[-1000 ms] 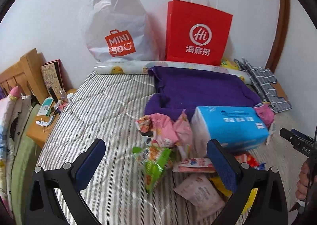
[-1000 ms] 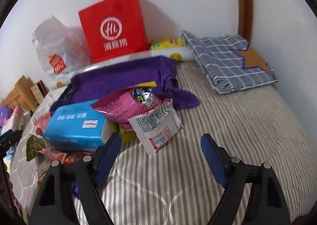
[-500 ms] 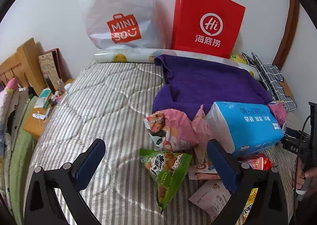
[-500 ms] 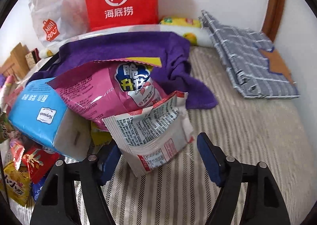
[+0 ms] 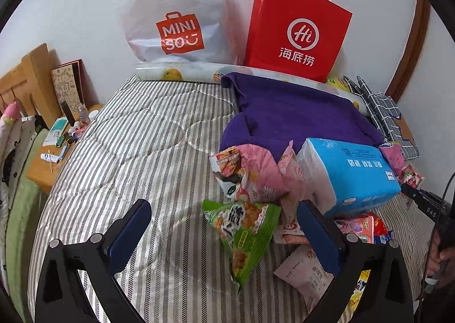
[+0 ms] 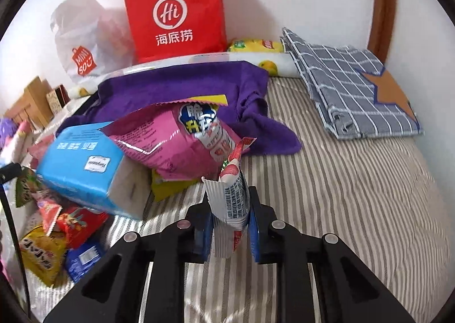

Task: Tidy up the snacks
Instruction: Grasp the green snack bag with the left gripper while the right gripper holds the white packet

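Right gripper (image 6: 231,226): jaws closed almost fully on a white snack packet (image 6: 231,203) with red trim, pinched across its lower half. The packet stands crumpled and roughly upright between the pads, long axis running up the frame away from the camera, top corner leaning toward the pink chip bag (image 6: 176,141) at frame centre. It looks lifted clear of the bed (image 6: 355,195), though I can't confirm that. Left gripper (image 5: 224,237): jaws wide open, holding nothing, hovering over the striped bed. The green snack bag (image 5: 244,234) lies straight ahead in the gap between them, nearer the right-hand pad, long axis slanting from upper left to lower right of the frame, narrow end toward the camera. So the left is the nearer one for that bag; my guess is a short forward-down move, with some wrist rotation to close across its short axis. The rest of the pile sits lower right in the left view: blue tissue pack (image 5: 349,175), pink packets, and a pale packet (image 5: 304,274) part-hidden behind the right-hand jaw. Red paper bag (image 5: 295,30) stands against the wall at upper centre, possibly the drop target, well apart from both.
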A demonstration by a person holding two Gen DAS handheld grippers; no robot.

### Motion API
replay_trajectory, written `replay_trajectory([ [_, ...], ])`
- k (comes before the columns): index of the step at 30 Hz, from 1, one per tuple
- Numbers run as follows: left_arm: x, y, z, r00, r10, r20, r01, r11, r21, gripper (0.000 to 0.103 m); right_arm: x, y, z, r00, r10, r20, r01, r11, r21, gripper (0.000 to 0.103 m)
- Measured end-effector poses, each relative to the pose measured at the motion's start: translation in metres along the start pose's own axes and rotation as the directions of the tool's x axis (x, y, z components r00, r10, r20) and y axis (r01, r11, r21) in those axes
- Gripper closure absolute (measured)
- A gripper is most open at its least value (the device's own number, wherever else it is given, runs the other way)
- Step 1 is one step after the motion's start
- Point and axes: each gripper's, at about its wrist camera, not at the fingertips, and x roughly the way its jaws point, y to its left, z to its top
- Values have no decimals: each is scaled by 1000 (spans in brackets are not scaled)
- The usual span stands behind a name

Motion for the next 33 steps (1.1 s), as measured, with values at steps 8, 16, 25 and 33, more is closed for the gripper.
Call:
replay_trajectory([
  [8,-5,3,-7,1000,-26,-4,26,1000,-8,0,-27,4,-28,997,70,22,-71,995,71,82],
  [16,13,-9,-3,999,-22,-49,23,1000,17,6,-35,9,-41,998,57,24,-59,994,89,81],
  [25,32,-7,-9,991,-41,-126,38,999,-25,30,-45,12,-50,999,36,21,-38,994,100,84],
  [33,18,-1,-13,989,-93,-115,91,995,-27,69,-54,18,-51,999,41,30,-44,993,109,85],
])
